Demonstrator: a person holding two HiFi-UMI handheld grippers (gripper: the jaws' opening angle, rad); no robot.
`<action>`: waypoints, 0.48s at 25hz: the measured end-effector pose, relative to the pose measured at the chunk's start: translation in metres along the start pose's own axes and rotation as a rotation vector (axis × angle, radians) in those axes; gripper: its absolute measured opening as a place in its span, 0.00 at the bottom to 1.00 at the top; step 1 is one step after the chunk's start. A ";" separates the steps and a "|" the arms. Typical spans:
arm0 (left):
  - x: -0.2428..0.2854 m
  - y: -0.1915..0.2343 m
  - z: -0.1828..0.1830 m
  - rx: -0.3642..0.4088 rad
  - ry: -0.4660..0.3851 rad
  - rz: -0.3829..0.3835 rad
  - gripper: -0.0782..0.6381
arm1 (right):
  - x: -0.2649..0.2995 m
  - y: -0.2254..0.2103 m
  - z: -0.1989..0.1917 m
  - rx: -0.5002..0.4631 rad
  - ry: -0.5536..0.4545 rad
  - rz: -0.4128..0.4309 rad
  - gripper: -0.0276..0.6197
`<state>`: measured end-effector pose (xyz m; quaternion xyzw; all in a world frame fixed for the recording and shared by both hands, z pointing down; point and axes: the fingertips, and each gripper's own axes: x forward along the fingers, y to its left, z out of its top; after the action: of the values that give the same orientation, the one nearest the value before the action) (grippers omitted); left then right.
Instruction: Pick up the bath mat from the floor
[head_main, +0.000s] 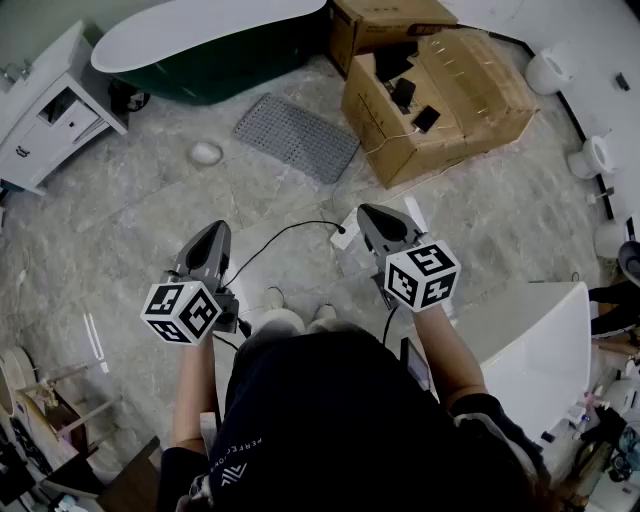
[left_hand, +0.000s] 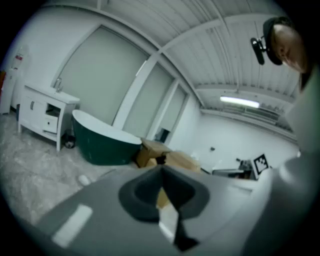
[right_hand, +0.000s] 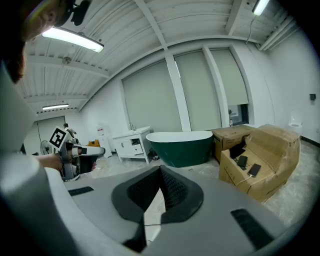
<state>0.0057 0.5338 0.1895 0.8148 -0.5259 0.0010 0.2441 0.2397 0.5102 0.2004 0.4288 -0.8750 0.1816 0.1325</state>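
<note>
Bathroom scene: a person stands on the marble-patterned floor (head_main: 130, 210) with a pair of tongs in each hand, both pointed forward and slightly down. The left tongs (head_main: 217, 230) are closed, tips together with nothing between them; the right tongs (head_main: 371, 213) are likewise closed and empty. The grey bath mat (head_main: 297, 136) lies flat on the floor at 12 o'clock from the person, well ahead of both tongs and untouched, near the dark green bathtub (head_main: 215, 55) at 11 o'clock. Open cardboard boxes (head_main: 440, 100) stand at 1 o'clock, just beside the mat, and a white cabinet (head_main: 50, 110) at 10 o'clock. A small white oval object (head_main: 206, 152) rests on the floor at the mat's 9 o'clock
</note>
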 end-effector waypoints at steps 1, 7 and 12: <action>0.002 0.003 0.001 0.002 0.008 0.000 0.12 | 0.004 0.002 0.001 0.001 0.000 0.000 0.04; 0.010 0.018 0.011 0.011 0.011 -0.033 0.12 | 0.027 0.012 0.008 -0.002 0.009 0.000 0.04; 0.011 0.038 0.016 0.070 0.025 -0.052 0.12 | 0.047 0.017 0.009 0.012 0.024 -0.012 0.04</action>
<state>-0.0262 0.5050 0.1935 0.8360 -0.5013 0.0231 0.2221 0.1969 0.4831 0.2069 0.4326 -0.8697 0.1910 0.1414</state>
